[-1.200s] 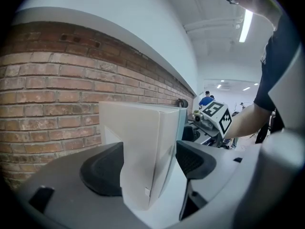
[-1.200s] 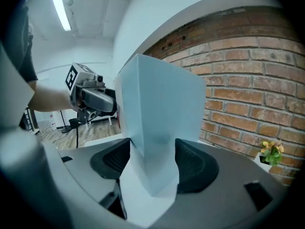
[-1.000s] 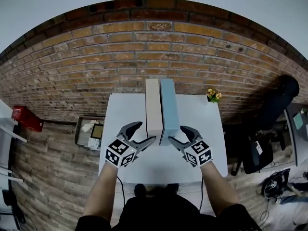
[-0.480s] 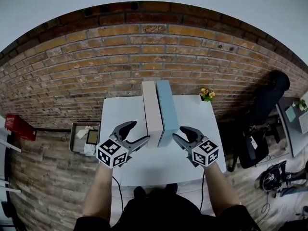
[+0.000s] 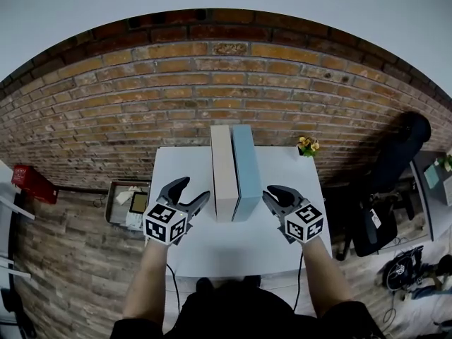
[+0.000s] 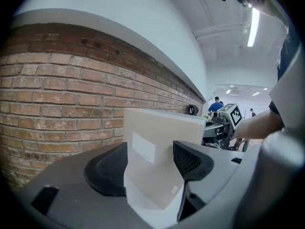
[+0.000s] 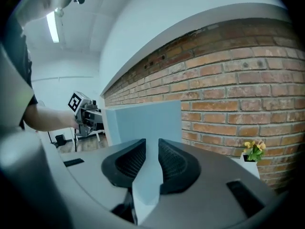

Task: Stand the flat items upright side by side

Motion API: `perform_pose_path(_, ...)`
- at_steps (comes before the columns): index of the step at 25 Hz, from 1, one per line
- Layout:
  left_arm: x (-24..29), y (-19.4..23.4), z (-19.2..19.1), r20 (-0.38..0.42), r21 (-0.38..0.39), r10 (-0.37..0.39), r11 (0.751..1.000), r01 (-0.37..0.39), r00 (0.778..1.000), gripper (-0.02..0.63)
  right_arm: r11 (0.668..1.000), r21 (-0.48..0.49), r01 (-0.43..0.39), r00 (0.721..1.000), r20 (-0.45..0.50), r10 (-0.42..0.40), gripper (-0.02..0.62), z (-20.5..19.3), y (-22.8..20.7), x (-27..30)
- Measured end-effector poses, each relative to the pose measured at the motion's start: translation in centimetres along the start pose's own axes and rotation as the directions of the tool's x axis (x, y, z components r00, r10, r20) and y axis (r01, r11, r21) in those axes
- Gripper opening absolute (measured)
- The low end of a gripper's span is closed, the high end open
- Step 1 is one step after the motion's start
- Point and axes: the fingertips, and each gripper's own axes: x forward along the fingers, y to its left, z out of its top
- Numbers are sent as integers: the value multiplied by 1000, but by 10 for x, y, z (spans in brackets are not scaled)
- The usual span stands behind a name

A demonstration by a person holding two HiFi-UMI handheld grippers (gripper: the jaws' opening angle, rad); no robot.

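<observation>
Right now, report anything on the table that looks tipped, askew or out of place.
Nothing stands out. The beige box and the blue box stand upright side by side on the white table, faces parallel and neither leaning. The small potted plant at the far right corner is upright too.
</observation>
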Motion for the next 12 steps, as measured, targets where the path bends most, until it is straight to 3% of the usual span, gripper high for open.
perform_pose_path(7, 25, 12, -6, -30, -57, 122, 991, -123, 992, 296, 999, -12, 42, 999, -33, -42, 46, 2, 2, 23)
perform_pose_path(12, 27, 15, -8, -32, -64, 125, 990, -127, 992, 256, 998, 26, 54, 999, -4, -54, 15, 6, 10, 28)
